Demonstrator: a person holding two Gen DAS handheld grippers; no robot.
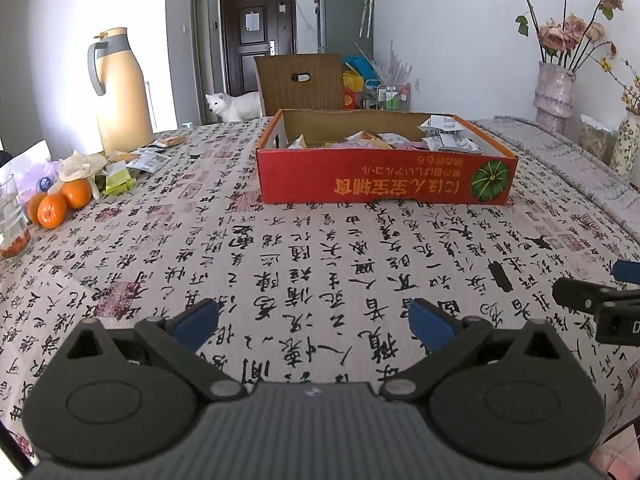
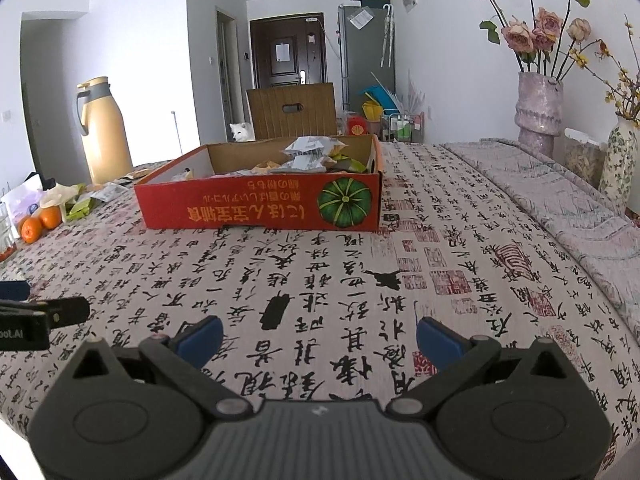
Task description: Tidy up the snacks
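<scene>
A shallow red cardboard box [image 1: 384,178] with a green pumpkin print stands on the calligraphy tablecloth and holds several snack packets [image 1: 376,140]. It also shows in the right wrist view [image 2: 260,206], packets [image 2: 312,154] inside. Loose snack packets [image 1: 144,158] lie at the far left by the flask. My left gripper [image 1: 314,320] is open and empty, low over the cloth, well short of the box. My right gripper [image 2: 320,338] is open and empty, beside the left one; its fingers [image 1: 592,300] show at the right edge of the left wrist view.
A tan thermos flask [image 1: 120,92], oranges [image 1: 60,204], a glass [image 1: 12,220] and bags crowd the far left. Flower vases [image 2: 538,108] stand at the far right. A chair back [image 1: 300,82] and a white dog [image 1: 236,106] are behind the table.
</scene>
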